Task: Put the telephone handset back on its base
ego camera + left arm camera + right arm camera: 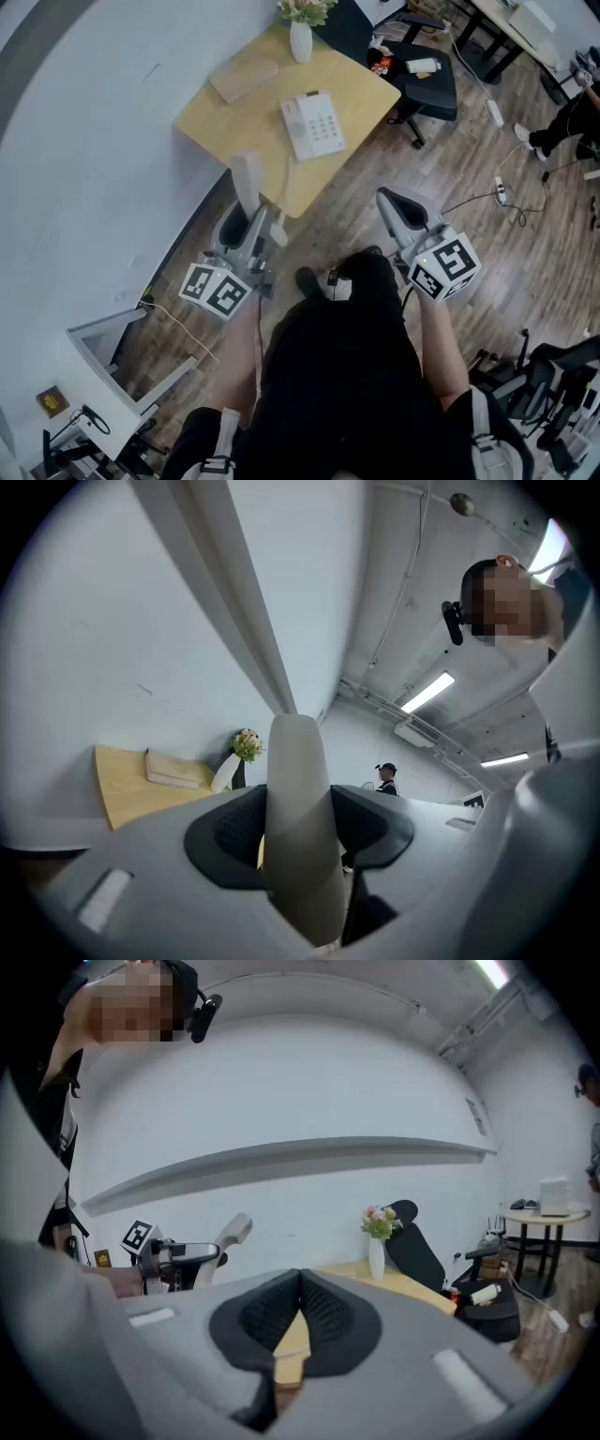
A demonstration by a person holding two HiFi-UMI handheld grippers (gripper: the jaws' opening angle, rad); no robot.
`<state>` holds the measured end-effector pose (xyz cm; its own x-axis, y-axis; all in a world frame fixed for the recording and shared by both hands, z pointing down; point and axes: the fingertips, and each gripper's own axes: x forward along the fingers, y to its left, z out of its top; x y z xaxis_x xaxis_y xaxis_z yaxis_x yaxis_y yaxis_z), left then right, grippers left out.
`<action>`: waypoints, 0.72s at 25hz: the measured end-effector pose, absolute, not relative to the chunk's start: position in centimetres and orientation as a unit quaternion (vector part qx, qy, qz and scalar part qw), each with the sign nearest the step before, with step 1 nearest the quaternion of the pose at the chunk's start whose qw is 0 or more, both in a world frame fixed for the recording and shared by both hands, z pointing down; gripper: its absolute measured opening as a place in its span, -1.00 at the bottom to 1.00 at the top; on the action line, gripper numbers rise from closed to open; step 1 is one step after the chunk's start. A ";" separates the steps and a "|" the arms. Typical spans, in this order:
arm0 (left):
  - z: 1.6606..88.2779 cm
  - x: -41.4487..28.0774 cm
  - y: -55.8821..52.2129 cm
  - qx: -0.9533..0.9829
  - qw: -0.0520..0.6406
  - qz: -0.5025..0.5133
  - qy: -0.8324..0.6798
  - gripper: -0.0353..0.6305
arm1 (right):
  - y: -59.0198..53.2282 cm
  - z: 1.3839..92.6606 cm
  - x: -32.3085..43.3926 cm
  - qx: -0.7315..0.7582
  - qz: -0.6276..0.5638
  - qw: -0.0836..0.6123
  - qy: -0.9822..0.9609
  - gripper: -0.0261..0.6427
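Gripping rounded beige handset [298,761] in left tongs [251,223], right tongs [298,1290] clenched (empty).

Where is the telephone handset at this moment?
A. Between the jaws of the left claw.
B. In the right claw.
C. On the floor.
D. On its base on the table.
A: the left gripper view shows the left claw closed on the handset, away from the base.
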<state>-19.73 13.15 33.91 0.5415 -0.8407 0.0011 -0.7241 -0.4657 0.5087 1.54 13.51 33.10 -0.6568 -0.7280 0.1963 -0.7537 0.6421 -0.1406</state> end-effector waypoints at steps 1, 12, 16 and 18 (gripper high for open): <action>33.9 -19.7 13.2 0.849 0.230 -0.126 -0.459 -0.24 | 13.8 32.9 1.4 0.412 0.103 0.059 -0.903 -0.92; 33.1 -19.7 13.9 0.859 0.232 -0.119 -0.441 -0.24 | 15.4 31.5 -0.1 0.422 0.085 0.060 -0.901 -0.92; 33.4 -20.4 14.1 0.861 0.234 -0.119 -0.436 -0.24 | 15.7 31.4 -1.0 0.425 0.081 0.062 -0.899 -0.92; 33.5 -20.5 14.2 0.861 0.236 -0.119 -0.434 -0.24 | 16.0 31.5 -1.3 0.428 0.079 0.063 -0.898 -0.92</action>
<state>-20.55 14.24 33.53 0.5950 -0.8037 0.0006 -0.6916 -0.5116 0.5099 -1.30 16.01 31.52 -0.6263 -0.7582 0.1815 -0.7782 0.6217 -0.0886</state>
